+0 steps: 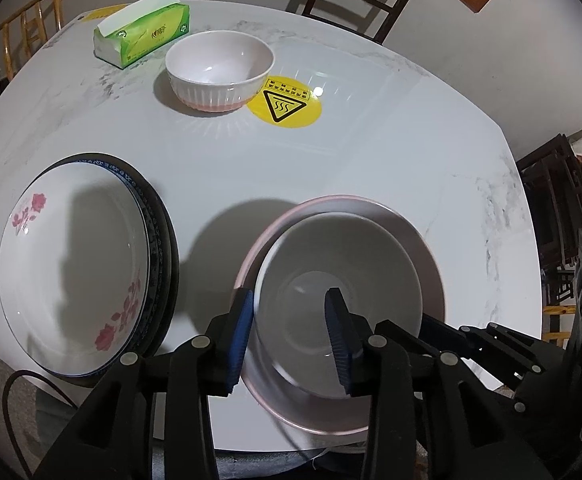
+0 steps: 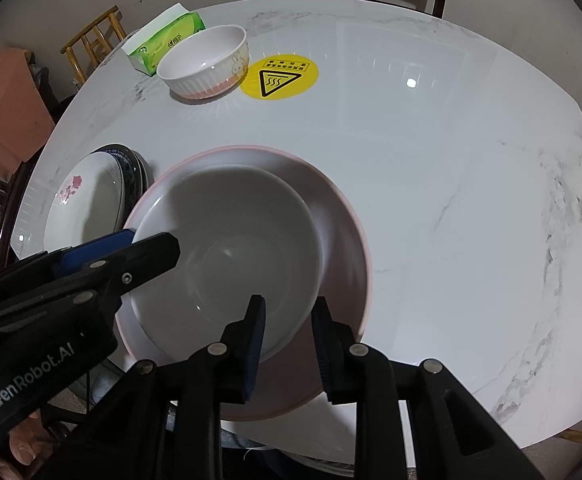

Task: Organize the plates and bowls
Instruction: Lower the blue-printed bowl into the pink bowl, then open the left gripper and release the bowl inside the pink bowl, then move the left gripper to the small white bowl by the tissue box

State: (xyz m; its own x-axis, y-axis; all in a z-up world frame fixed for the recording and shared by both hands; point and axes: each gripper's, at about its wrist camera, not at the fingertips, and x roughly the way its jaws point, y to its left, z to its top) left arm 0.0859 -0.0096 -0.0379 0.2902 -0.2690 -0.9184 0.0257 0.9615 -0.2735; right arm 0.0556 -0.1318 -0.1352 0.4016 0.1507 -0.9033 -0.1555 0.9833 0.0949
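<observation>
Both claws straddle the white bowl's (image 1: pixel 337 300) rim, left claw (image 1: pixel 291 344) and right claw (image 2: pixel 289 350) released (pads off it); ribbed bowl (image 1: pixel 219 70) lies far ahead.

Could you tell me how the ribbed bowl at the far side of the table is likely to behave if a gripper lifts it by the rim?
The ribbed bowl looks glazed and glossy, so the pads may slip on its rim. It seems rigid ceramic, probably chipping if dropped on the hard table. Its narrow pink foot suggests it could tip if pushed high.

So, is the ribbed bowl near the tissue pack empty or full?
Empty: the ribbed bowl shows only its bare, shiny white inside, in both views.
</observation>
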